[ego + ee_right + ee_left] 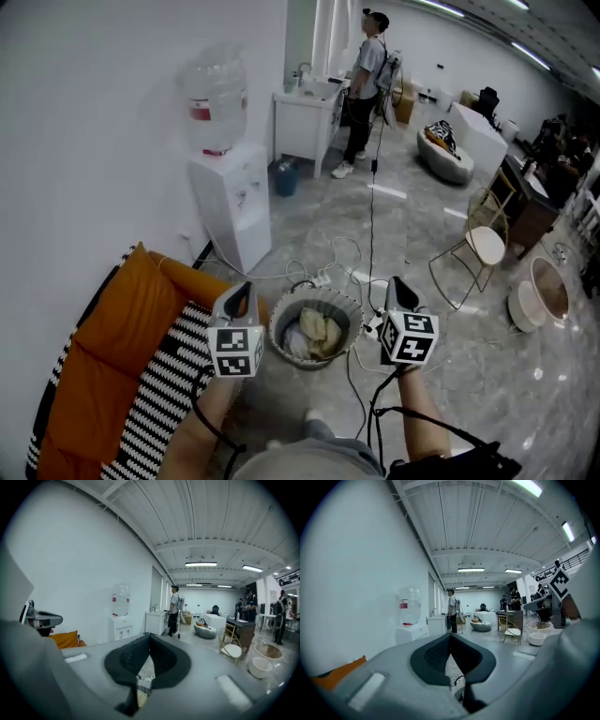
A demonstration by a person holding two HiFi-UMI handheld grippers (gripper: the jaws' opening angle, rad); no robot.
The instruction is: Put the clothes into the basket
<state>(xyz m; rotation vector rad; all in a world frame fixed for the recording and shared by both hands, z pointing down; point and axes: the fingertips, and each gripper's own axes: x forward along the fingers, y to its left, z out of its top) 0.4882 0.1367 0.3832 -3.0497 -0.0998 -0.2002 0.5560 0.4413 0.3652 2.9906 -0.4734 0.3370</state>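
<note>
A round woven basket (281, 323) stands on the floor just ahead of me. White and pale yellow clothes (317, 334) lie inside it. My left gripper (246, 289) hangs to the left of the basket and my right gripper (398, 284) to its right, both raised above it and pointing roughly level into the room. In the left gripper view the left gripper (450, 637) has its jaws closed tip to tip with nothing between them. The right gripper (149, 637) is likewise shut and empty in its own view. A bit of the clothes (140, 693) shows below its jaws.
An orange sofa (117, 328) with a black-and-white striped throw (164, 394) runs along the left wall. Behind the basket stand a water dispenser (230, 202) and a white cabinet (305, 117). Cables (328, 272) trail over the floor. A person (366, 84) stands far off, and a chair (478, 248) is at the right.
</note>
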